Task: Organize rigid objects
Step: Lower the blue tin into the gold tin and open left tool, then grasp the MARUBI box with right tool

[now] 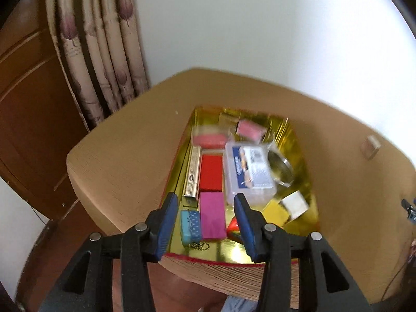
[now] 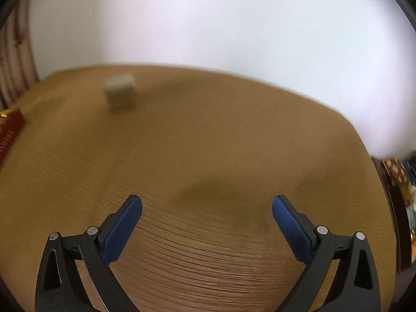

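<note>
Tray (image 1: 306,140): gold inside, red rim
Block (image 1: 212,214), 6 o'clock: magenta
Block (image 1: 211,173), centre: red
Case (image 1: 190,223): teal
Table (image 1: 124,161): tan woodgrain
Curtain (image 1: 104,52), 10 o'clock: beige, purple motifs

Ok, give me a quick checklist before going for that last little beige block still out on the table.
1. Right gripper open and empty: ok.
2. Beige block in the right wrist view: ok, though blurred.
3. Path across the table clear: ok.
4. Left gripper holding nothing: ok, nothing between its pads.
5. Free spot in the gold-lined box: ok, bare floor at the near edge.
6. Block's exact shape: cannot tell.
</note>
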`<state>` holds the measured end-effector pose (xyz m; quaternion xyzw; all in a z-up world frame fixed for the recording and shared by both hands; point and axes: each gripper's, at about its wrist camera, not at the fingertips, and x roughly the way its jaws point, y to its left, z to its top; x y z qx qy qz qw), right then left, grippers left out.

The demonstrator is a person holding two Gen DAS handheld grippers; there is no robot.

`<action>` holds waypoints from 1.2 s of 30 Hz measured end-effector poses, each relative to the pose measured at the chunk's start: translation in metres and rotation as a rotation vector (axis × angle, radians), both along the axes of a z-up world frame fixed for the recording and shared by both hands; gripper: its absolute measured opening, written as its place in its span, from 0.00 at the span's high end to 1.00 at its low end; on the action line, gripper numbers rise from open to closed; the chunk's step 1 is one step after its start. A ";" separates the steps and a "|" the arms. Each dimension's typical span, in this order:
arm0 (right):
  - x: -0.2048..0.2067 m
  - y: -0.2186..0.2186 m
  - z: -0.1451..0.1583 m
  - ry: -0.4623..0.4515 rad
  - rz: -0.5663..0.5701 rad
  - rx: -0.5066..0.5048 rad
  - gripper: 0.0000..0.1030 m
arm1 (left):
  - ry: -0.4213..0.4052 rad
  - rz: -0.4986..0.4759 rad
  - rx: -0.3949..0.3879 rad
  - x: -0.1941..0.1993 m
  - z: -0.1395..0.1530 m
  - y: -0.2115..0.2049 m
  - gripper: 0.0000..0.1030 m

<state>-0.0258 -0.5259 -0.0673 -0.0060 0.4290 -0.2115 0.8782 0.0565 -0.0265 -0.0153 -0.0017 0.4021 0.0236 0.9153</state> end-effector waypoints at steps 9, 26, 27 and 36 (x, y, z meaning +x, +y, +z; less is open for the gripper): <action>0.098 0.069 0.026 0.022 0.276 -0.057 0.01 | -0.164 0.135 -0.054 -0.042 0.019 0.028 0.51; 0.197 0.029 -0.019 0.107 0.178 0.035 0.02 | -0.056 0.264 -0.162 -0.021 -0.007 0.071 0.51; 0.199 0.027 -0.022 0.106 0.172 0.042 0.02 | -0.047 0.259 -0.156 -0.019 -0.009 0.070 0.51; 0.190 0.022 -0.047 0.100 0.158 0.077 0.57 | -0.022 0.244 -0.129 -0.013 -0.015 0.064 0.51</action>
